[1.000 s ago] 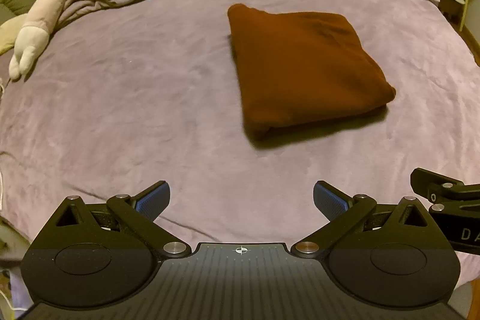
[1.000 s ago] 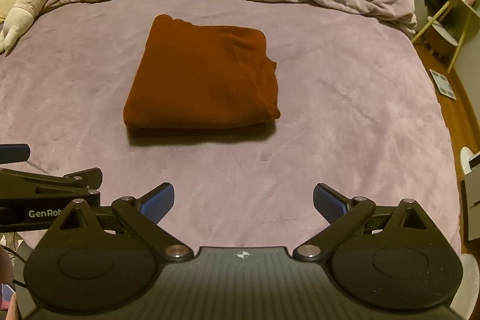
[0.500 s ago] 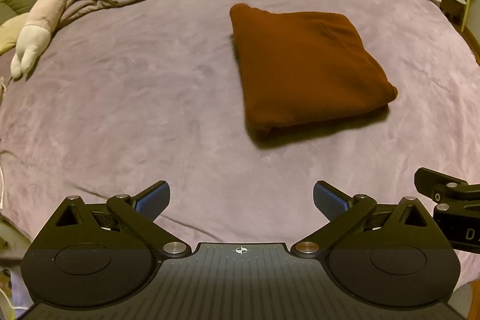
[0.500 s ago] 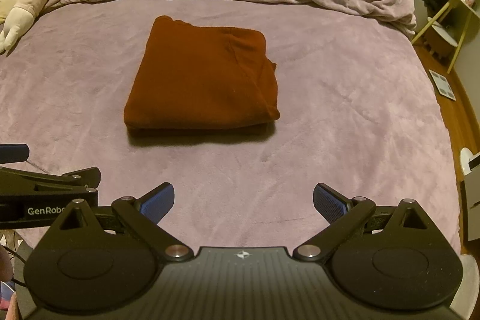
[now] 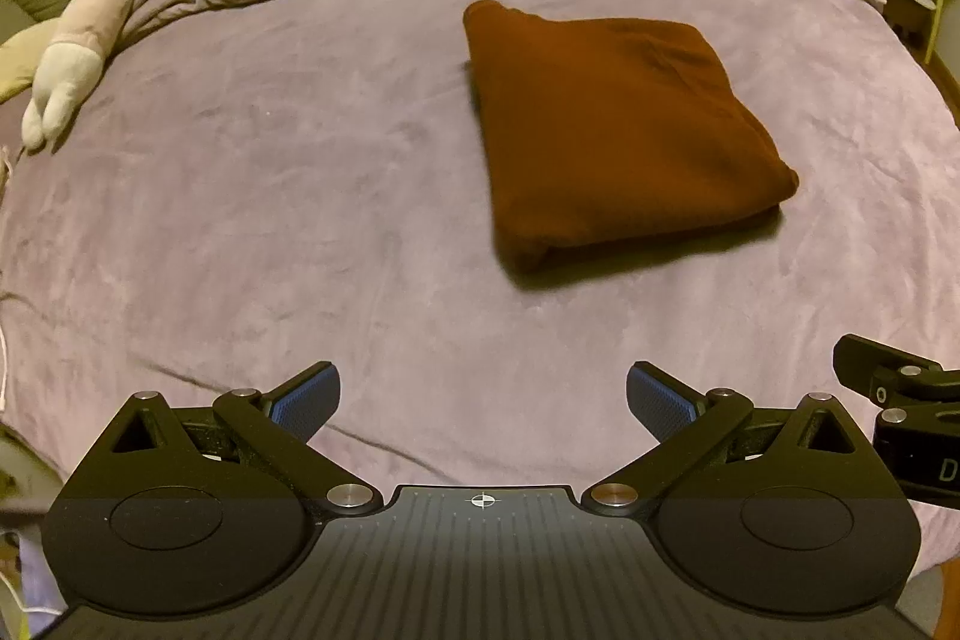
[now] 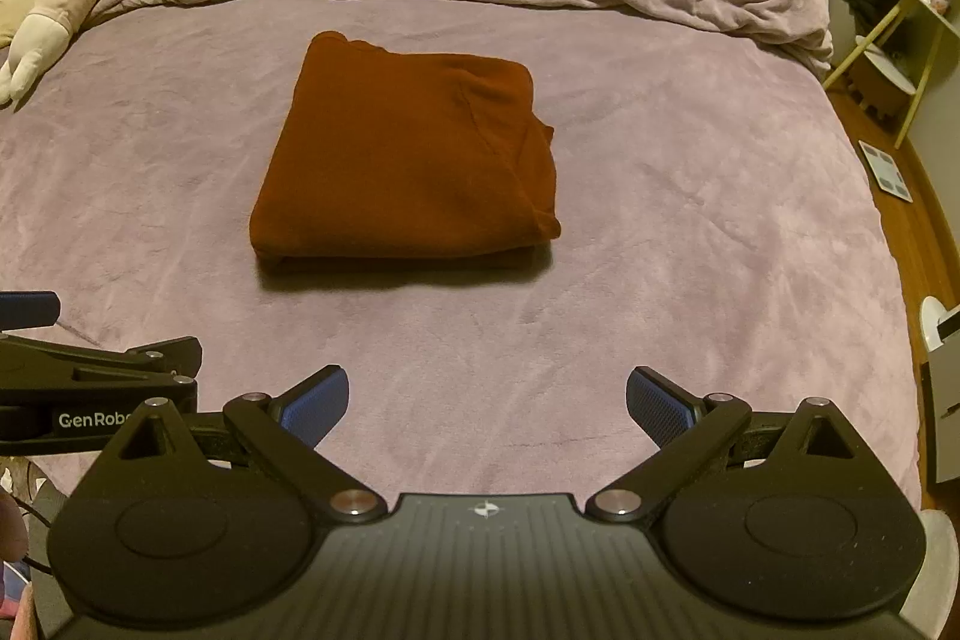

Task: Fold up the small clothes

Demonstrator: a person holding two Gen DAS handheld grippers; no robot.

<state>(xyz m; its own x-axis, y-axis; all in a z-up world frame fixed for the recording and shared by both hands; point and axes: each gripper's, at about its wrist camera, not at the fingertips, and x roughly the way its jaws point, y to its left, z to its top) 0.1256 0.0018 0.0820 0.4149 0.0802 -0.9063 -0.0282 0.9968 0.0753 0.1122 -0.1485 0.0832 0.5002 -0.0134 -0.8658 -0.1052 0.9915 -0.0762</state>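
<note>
Nothing shifted: one folded brown garment [image 6: 402, 154], two wide-open hand-held grippers [image 5: 483, 397] [image 6: 487, 400].

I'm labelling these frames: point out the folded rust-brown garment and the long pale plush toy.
Folded rust-brown garment [image 6: 396, 160]: right wrist view, middle of its top layer.
Long pale plush toy [image 5: 99, 22]: left wrist view, mid-body.

In the right wrist view we read white lettering "GenRob" on the side of the left gripper [image 6: 30, 307], cut off behind the right one. In the left wrist view we make out a white "D" and a small "0" on the right gripper [image 5: 900, 400]; the rest is cut off.
</note>
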